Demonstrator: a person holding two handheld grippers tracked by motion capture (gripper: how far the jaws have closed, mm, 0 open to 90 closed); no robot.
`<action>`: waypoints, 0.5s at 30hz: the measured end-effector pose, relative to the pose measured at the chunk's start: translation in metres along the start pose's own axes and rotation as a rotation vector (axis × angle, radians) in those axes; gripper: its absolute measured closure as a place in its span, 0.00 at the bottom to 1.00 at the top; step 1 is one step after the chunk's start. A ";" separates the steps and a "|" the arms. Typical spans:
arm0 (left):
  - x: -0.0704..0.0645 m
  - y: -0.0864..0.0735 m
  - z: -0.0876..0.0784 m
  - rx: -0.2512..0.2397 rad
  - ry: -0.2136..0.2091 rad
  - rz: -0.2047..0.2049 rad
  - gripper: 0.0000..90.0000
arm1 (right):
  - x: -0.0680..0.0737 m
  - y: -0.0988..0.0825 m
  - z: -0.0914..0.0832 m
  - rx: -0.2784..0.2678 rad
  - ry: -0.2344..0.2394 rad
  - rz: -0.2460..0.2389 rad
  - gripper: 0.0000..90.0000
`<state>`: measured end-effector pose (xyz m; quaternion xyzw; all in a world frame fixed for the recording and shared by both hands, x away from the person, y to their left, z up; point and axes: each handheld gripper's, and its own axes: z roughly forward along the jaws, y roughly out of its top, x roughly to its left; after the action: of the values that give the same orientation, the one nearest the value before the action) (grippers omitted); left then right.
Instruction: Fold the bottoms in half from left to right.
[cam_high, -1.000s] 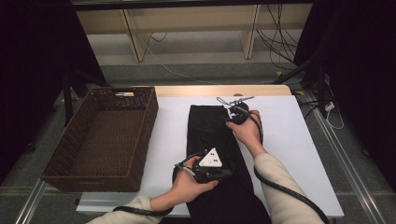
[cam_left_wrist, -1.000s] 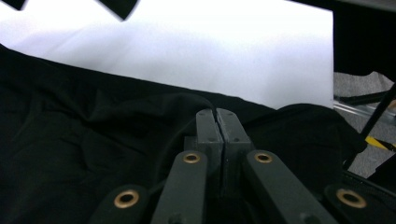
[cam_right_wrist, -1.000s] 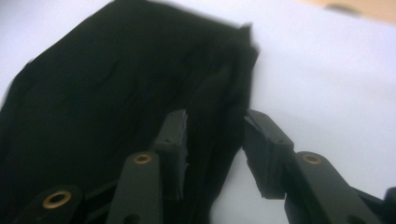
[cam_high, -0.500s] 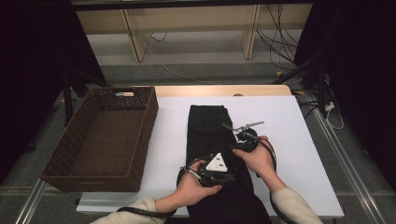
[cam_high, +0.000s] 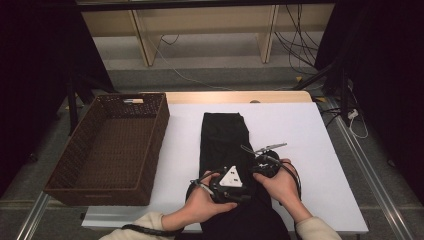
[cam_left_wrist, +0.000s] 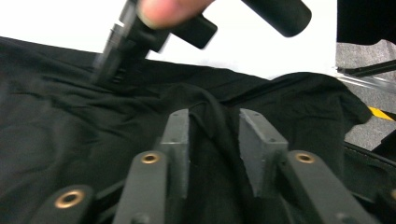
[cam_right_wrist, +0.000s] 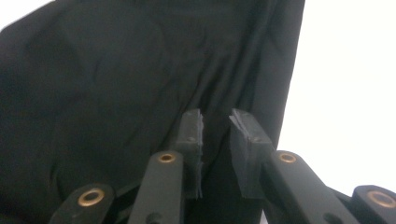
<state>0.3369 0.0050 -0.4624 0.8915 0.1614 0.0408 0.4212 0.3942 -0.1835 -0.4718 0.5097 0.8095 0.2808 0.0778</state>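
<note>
Black cloth (cam_high: 223, 135), right claw (cam_high: 254, 155) nearer now

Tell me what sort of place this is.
Probably a lab set up for recording handling tasks: a white-topped work table on a metal frame, loose black cables on the floor behind it, a long black folded garment beside a brown wicker basket.

The right gripper (cam_high: 252, 152) has been brought back from the far end of the black cloth (cam_high: 222, 135), toward 6 o'clock, & is now close beside the left gripper (cam_high: 245, 187) near the table's front edge. Its jaws have just been closing, w/ a fold of cloth between them. The left gripper's jaws have just been opening, w/ a ridge of cloth between them, not pinched.
</note>
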 end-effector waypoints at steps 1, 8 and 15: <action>0.001 -0.001 -0.010 -0.011 0.004 -0.003 0.66 | 0.000 -0.002 0.000 -0.006 -0.003 -0.004 0.84; 0.008 -0.020 -0.041 0.008 0.039 -0.014 0.63 | -0.001 -0.005 -0.002 -0.008 -0.020 -0.026 0.99; 0.024 -0.050 -0.056 0.082 0.062 -0.055 0.65 | -0.001 -0.002 -0.005 0.002 -0.024 -0.022 1.00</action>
<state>0.3347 0.0839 -0.4662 0.9016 0.2005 0.0500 0.3800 0.3907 -0.1867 -0.4687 0.5040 0.8145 0.2730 0.0901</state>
